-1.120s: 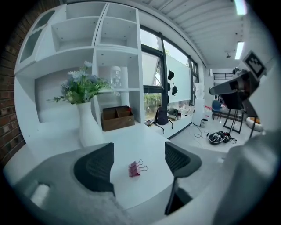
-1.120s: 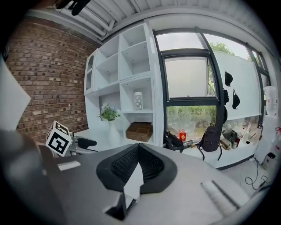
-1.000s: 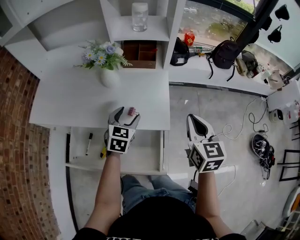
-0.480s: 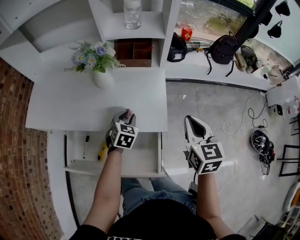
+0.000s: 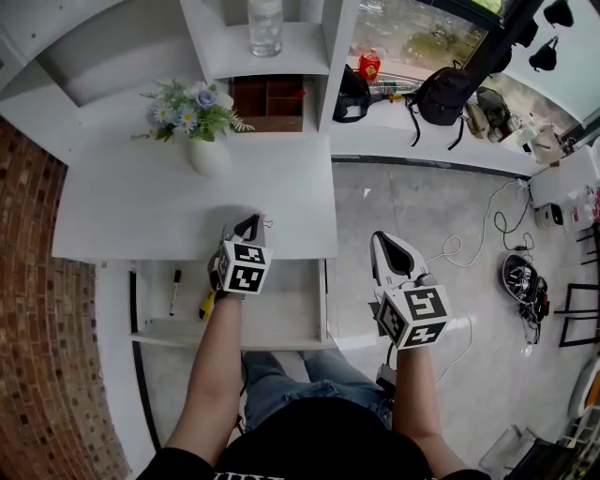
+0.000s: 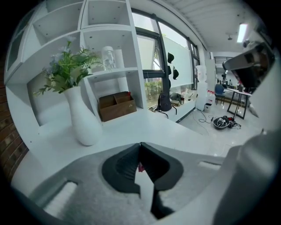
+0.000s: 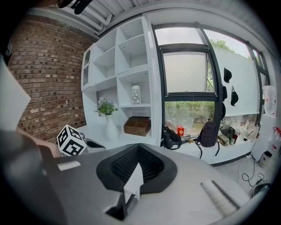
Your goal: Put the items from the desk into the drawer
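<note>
My left gripper (image 5: 254, 223) rests on the front edge of the white desk (image 5: 141, 206), just above the open drawer (image 5: 281, 314). Its jaws are shut on a small pink clip (image 6: 140, 167), of which only a sliver shows between the pads in the left gripper view. In the drawer lie a black marker (image 5: 176, 281) and a yellow item (image 5: 205, 305), partly under my left hand. My right gripper (image 5: 382, 238) hangs over the floor to the right of the desk, jaws shut with nothing between them (image 7: 138, 146).
A white vase of flowers (image 5: 208, 153) stands at the back of the desk. Behind it a wooden box (image 5: 273, 97) sits in a shelf cubby, and a glass jar (image 5: 265, 25) stands on the shelf above. Bags (image 5: 442, 97) line the window ledge; cables (image 5: 487, 234) lie on the floor.
The left gripper, open beside the pink clip a second ago, has moved onto it and shut on it. The right gripper has barely moved.
</note>
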